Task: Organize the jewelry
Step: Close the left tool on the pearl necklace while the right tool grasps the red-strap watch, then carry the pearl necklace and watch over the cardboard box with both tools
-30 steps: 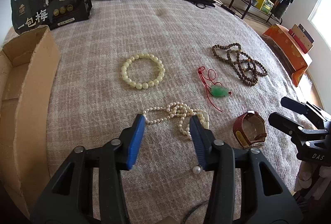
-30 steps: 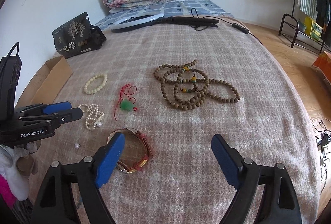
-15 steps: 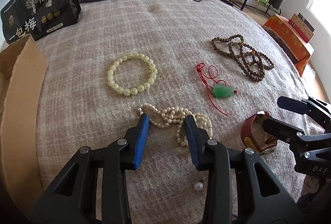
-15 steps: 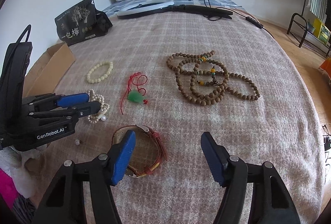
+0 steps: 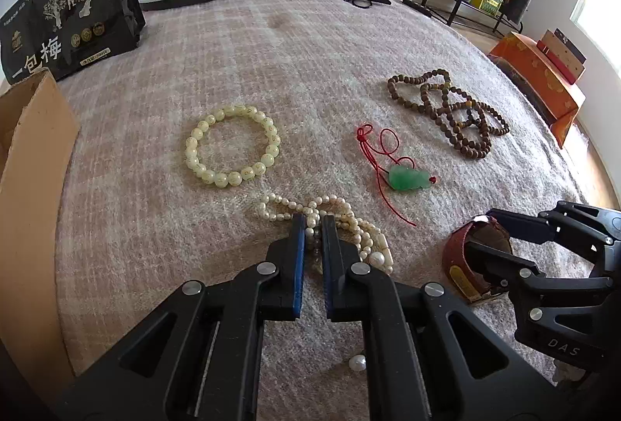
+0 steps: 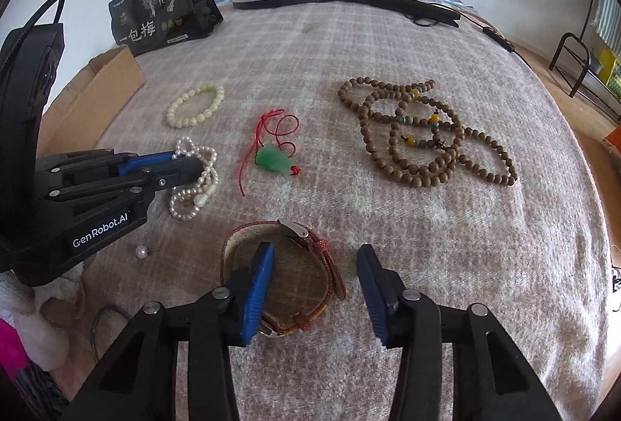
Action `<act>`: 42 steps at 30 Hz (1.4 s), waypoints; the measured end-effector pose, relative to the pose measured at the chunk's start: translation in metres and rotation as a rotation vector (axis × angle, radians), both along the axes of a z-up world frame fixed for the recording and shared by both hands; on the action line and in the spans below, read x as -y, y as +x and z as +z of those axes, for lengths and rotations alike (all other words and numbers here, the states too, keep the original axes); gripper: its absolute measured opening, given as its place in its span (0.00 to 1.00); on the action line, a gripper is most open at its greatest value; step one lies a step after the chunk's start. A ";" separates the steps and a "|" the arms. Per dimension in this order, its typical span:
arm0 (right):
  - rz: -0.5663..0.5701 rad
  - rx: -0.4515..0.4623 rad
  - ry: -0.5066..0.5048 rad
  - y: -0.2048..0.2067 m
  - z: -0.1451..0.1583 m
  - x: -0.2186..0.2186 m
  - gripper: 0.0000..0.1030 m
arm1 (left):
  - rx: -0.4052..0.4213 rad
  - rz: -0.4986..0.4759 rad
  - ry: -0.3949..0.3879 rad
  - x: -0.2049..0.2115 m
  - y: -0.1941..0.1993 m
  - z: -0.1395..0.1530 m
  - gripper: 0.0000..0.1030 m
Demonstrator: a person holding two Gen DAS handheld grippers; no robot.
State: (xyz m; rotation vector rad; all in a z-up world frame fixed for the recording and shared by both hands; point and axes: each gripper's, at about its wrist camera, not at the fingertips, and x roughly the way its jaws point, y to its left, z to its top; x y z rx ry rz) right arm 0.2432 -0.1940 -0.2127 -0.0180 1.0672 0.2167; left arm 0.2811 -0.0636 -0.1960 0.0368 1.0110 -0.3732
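Pearl strands [image 5: 330, 223], light, limp and slippery on the bed [image 5: 310, 71], sit pinched mid-bunch in my clenched left hand-held gripper [image 5: 312, 223]. My right hand-held gripper [image 6: 314, 265] is closing astride the stiffer watch strap [image 6: 330, 265], not yet gripping.

Right tongs [image 6: 314, 285] closing, straddling one side of the red strap bracelet [image 6: 283, 277]; pads not yet pressing it. Left tongs [image 6: 186, 164] clamped on the pearl necklace [image 6: 194, 180]. On the bed blanket [image 6: 427, 246]: jade pendant [image 6: 273, 159], brown bead mala [image 6: 419, 133], pale bead bracelet [image 6: 196, 105], loose pearl [image 6: 141, 251].
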 end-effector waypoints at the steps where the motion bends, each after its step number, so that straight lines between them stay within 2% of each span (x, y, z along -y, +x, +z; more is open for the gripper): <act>1: -0.001 -0.002 0.010 0.000 0.000 0.000 0.33 | -0.001 0.002 -0.003 0.000 0.000 0.001 0.05; 3: -0.014 0.002 -0.002 0.000 0.001 0.001 0.20 | 0.001 0.003 -0.009 -0.001 -0.001 0.003 0.05; 4: -0.021 0.002 0.002 0.000 0.002 0.002 0.17 | 0.003 0.004 -0.011 -0.001 -0.001 0.004 0.05; 7: -0.033 -0.004 0.055 0.000 0.004 0.007 0.13 | 0.016 0.011 -0.017 -0.003 -0.003 0.009 0.05; 11: -0.034 0.005 0.055 -0.003 0.009 0.006 0.10 | 0.034 0.026 -0.034 -0.008 -0.004 0.019 0.05; 20: -0.056 0.062 0.050 -0.008 0.031 0.007 0.09 | 0.093 0.045 -0.073 -0.020 -0.015 0.054 0.05; 42: -0.064 0.198 0.072 -0.035 0.099 -0.005 0.09 | 0.269 0.104 -0.189 -0.056 -0.052 0.166 0.05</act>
